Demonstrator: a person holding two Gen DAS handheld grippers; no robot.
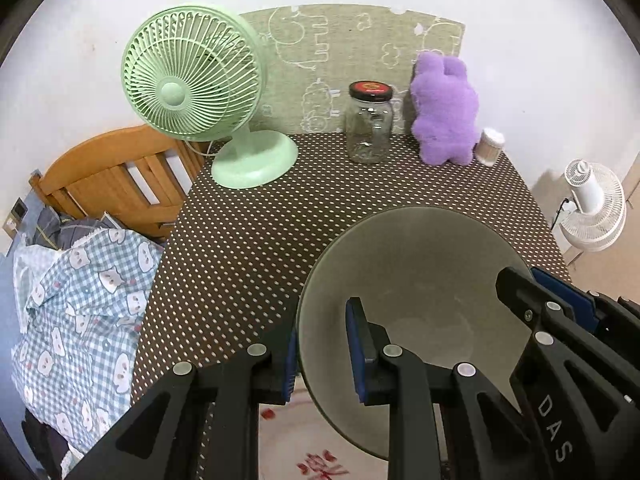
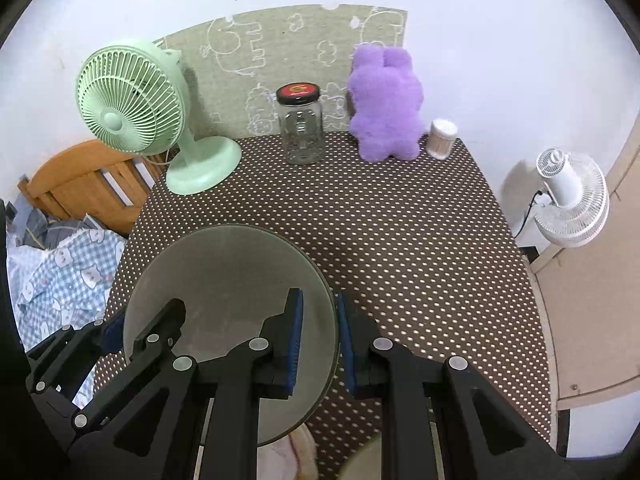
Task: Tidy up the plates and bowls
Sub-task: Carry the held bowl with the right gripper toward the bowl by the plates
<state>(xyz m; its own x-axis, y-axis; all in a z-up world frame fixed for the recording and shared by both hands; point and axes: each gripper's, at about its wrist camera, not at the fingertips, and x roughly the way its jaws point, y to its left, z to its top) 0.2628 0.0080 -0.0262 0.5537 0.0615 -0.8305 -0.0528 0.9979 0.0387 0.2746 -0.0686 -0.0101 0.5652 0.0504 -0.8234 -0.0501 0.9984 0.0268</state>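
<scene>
A grey-green bowl (image 1: 420, 276) (image 2: 224, 276) hangs above the brown dotted tablecloth (image 1: 260, 240), carried by both grippers. My left gripper (image 1: 324, 356) is shut on the bowl's left rim, one blue pad inside and one outside. My right gripper (image 2: 320, 340) is shut on the opposite, right rim in the same way. Each wrist view also shows the other gripper across the bowl: the right gripper (image 1: 536, 286) and the left gripper (image 2: 136, 320). Below the bowl lies a white plate (image 1: 312, 460) with a red pattern. The rim of a beige dish (image 2: 364, 460) shows near it.
At the back of the table stand a green desk fan (image 1: 192, 80), a glass jar (image 1: 368, 124) with a black lid, a purple plush toy (image 1: 444, 112) and a tub of cotton swabs (image 1: 490, 146). A bed with a checked blanket (image 1: 80, 300) lies left; a white fan (image 1: 592, 204) stands right.
</scene>
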